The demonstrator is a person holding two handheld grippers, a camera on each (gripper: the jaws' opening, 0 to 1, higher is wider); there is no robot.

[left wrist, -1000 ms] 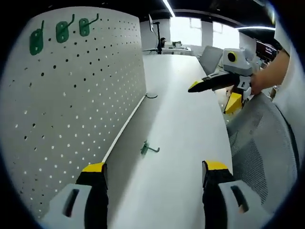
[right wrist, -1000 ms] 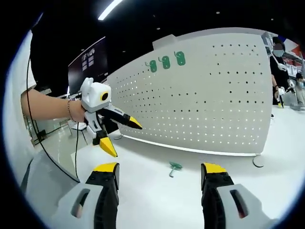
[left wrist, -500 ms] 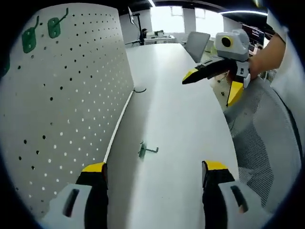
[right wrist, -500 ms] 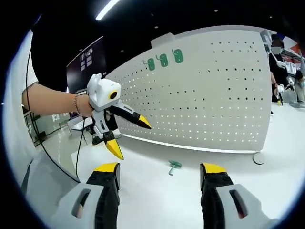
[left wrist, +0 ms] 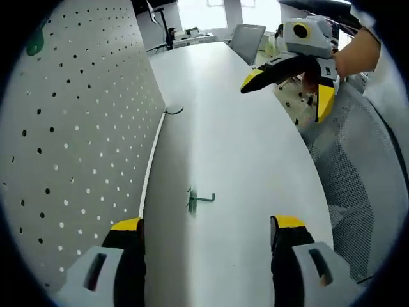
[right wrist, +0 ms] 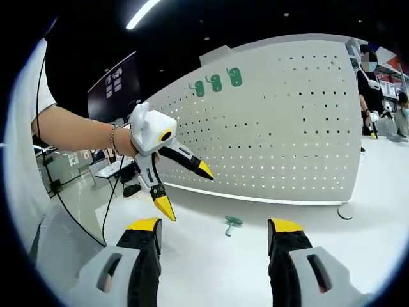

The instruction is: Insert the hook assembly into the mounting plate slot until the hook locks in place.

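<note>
Your small green metal hook assembly (left wrist: 199, 199) lies loose on the white tabletop (left wrist: 243, 166), just out from the foot of the upright white perforated mounting board (left wrist: 77, 160), untouched by either tool. Your left gripper (left wrist: 203, 231) sits low with its yellow-tipped jaws spread wide and empty, the hook roughly centred ahead of them, probably lined up for the pick. Your right gripper (right wrist: 213, 233) is likewise spread and empty, held back and facing the board, which keeps hook (right wrist: 231, 223), board (right wrist: 287, 134) and the three green hooks already hung near its top (right wrist: 215, 83) in sight. Judgement: pickup not yet begun; the thin wire lying flat may slip from the pads.
</note>
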